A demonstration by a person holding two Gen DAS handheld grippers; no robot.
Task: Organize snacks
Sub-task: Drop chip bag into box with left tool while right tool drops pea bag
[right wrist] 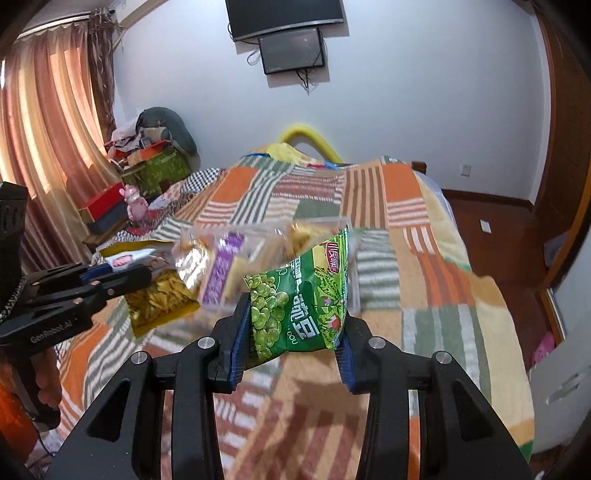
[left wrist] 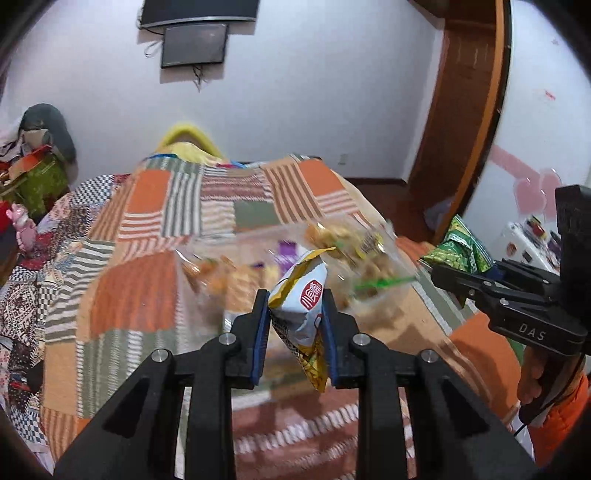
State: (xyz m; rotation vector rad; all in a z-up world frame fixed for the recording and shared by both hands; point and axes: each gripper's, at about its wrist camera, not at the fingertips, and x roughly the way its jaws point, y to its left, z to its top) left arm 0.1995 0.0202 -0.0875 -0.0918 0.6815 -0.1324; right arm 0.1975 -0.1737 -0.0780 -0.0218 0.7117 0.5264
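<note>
Black hand-held grippers: two, the left hand-held gripper (left wrist: 295, 317) and the right hand-held gripper (right wrist: 293, 328).
Snack bags held off the bed: two, one yellow-and-white foil bag (left wrist: 301, 314) and one green printed bag of peas (right wrist: 303, 295).
Clear plastic containers (right wrist: 258, 254) of mixed snacks: one; packets inside too blurred to count.
Patchwork-covered beds (left wrist: 147, 221): one.
Dark wall-mounted screens: two, a large black screen (right wrist: 284, 14) above a small black screen (right wrist: 291, 50).
Pink plush toys (right wrist: 135, 203): one.
Green cardboard boxes (right wrist: 162, 170): one.
Pink-orange curtains (right wrist: 44, 129): one window's worth.
White wall sockets (right wrist: 466, 170): one.
</note>
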